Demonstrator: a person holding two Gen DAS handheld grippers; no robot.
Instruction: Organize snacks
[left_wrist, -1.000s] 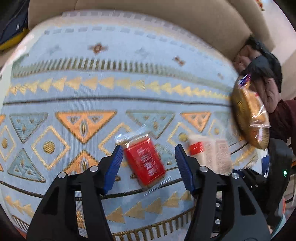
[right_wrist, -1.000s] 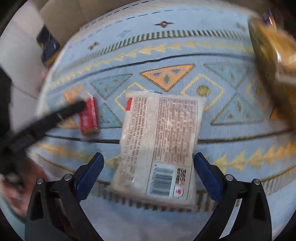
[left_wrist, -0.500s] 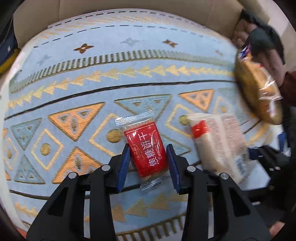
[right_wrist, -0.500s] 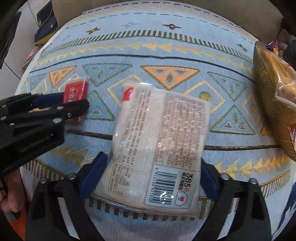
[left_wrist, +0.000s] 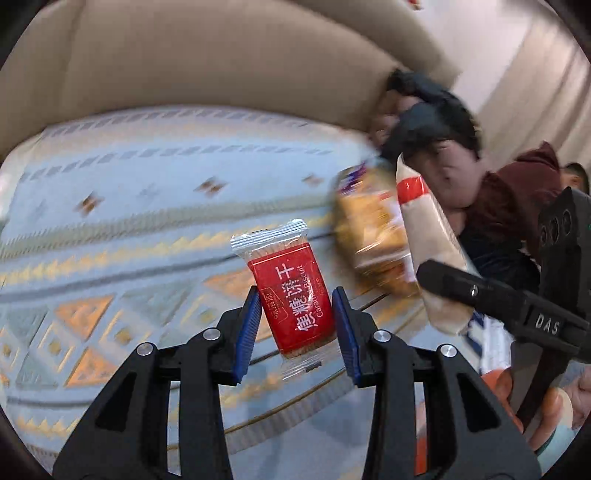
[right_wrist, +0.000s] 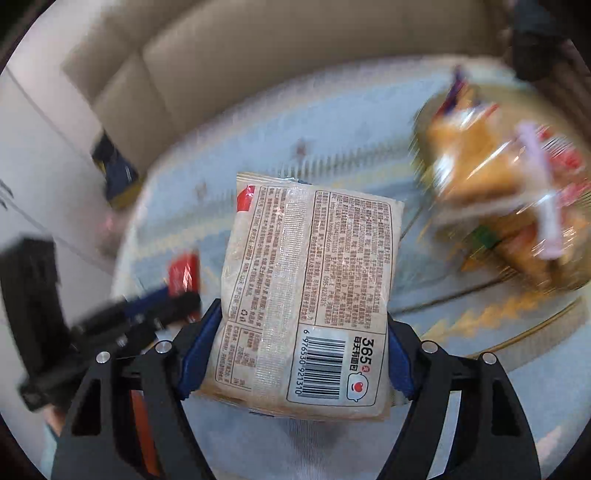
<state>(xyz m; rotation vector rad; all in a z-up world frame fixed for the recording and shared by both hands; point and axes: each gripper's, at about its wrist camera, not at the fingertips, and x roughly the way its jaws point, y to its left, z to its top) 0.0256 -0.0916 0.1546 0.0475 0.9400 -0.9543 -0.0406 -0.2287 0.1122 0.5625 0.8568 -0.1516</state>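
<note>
Each camera rides its own tool, tilted down at the patterned cloth (left_wrist: 129, 206) from close above. Both views share that cloth, the beige sofa (right_wrist: 280, 62) behind, and the other tool.

- I am seeing a beige sofa (left_wrist: 221, 62) running behind a pale blue patterned cloth (left_wrist: 110, 206) with orange triangles.
- A pale curtain (left_wrist: 528, 96) is hanging at the right.
- Light floor (right_wrist: 40, 147) is showing left of the sofa.
</note>
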